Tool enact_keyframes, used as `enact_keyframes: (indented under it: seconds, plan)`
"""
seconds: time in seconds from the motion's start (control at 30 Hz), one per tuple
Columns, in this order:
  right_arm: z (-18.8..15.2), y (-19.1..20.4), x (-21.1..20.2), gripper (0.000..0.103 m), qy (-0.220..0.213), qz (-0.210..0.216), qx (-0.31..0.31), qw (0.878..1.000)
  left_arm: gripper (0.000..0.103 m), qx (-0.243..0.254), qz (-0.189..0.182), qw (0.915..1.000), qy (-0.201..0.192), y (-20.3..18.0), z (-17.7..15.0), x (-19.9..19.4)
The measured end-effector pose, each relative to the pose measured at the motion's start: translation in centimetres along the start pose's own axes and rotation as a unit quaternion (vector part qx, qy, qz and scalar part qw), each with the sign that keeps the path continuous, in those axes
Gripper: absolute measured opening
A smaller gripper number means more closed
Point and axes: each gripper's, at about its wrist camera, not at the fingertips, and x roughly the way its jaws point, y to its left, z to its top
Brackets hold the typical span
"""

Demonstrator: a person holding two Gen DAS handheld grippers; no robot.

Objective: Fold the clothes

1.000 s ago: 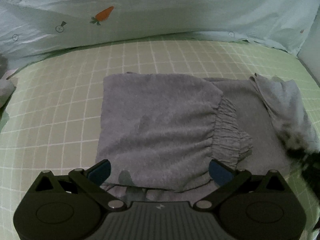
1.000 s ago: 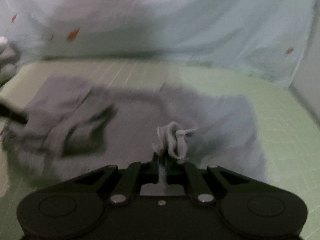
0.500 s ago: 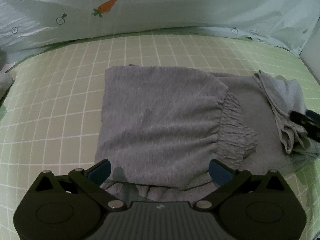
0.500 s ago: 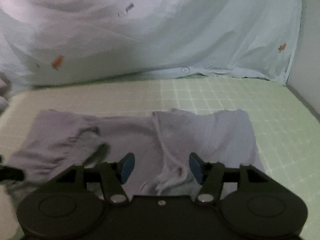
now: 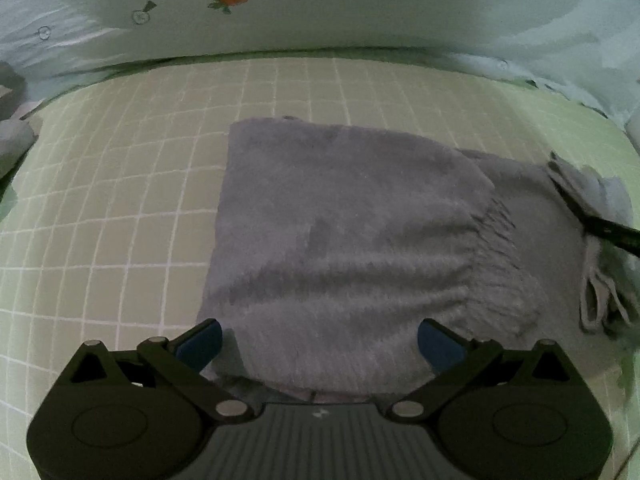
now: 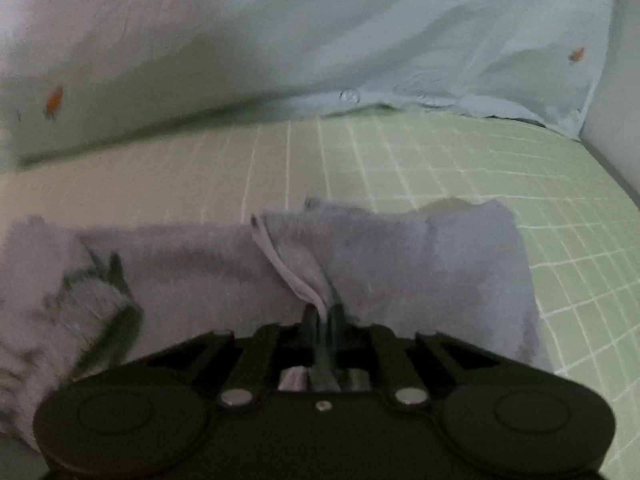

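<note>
Grey pants [image 5: 352, 240] lie part-folded on the green checked sheet [image 5: 120, 200], well short of the pale quilt [image 5: 360, 12] behind. At the left, the left gripper [image 5: 320, 340] hangs wide over the near edge of the folded half, gripping nothing, a little lower than a second ago. At the right, the change: the right gripper [image 6: 322, 316], which half a second ago stood open after letting go, has snapped shut on a fresh pinch of the pants' right half and lifts it. I judge the next fold is starting
</note>
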Motion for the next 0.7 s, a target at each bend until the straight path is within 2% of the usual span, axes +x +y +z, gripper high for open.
enact_keyframes:
  seconds: [0.13, 0.17, 0.23, 0.3, 0.33, 0.37, 0.43, 0.53, 0.63, 0.7]
  plan:
    - [0.8, 0.1, -2.6, 0.007, -0.051, 0.061, 0.029, 0.996, 0.103, -0.005, 0.008, 0.9999, -0.009, 0.2, 0.9, 0.5]
    - [0.9, 0.3, -2.5, 0.007, -0.05, 0.078, 0.036, 0.995, 0.103, -0.006, 0.007, 0.9999, -0.009, 0.3, 1.0, 0.6]
    - [0.3, 1.1, -1.0, 0.01, -0.013, 0.085, 0.034, 0.996, 0.103, -0.007, 0.006, 0.9999, -0.009, 0.3, 1.1, 0.7]
    - [-0.4, 1.9, 0.5, 0.036, 0.026, 0.091, 0.031, 0.995, 0.103, -0.006, 0.004, 0.9999, -0.007, 0.2, 1.1, 0.7]
    - [-0.7, 2.3, 1.3, 0.04, 0.046, 0.093, 0.029, 0.994, 0.103, -0.005, 0.004, 1.0, -0.006, 0.1, 1.0, 0.7]
    - [-1.0, 2.5, 1.2, 0.041, 0.048, 0.092, 0.03, 0.994, 0.103, -0.003, 0.004, 1.0, -0.006, 0.1, 0.9, 0.7]
    - [-1.6, 3.0, 0.2, 0.056, 0.04, 0.08, 0.024, 0.996, 0.103, 0.0, 0.005, 1.0, -0.005, 0.0, 0.7, 0.6]
    - [-2.6, 4.2, -1.8, 0.072, 0.025, 0.016, -0.027, 0.999, 0.103, 0.0, 0.005, 1.0, 0.0, 0.0, 0.4, 0.8]
    - [-3.9, 4.9, -3.0, 0.072, 0.027, 0.012, -0.042, 0.999, 0.103, 0.0, 0.0, 1.0, 0.004, -0.2, 0.3, 1.0]
    - [-4.8, 5.0, -2.9, 0.072, 0.05, 0.005, -0.046, 0.998, 0.103, 0.004, -0.002, 1.0, 0.004, -0.5, 0.3, 1.0]
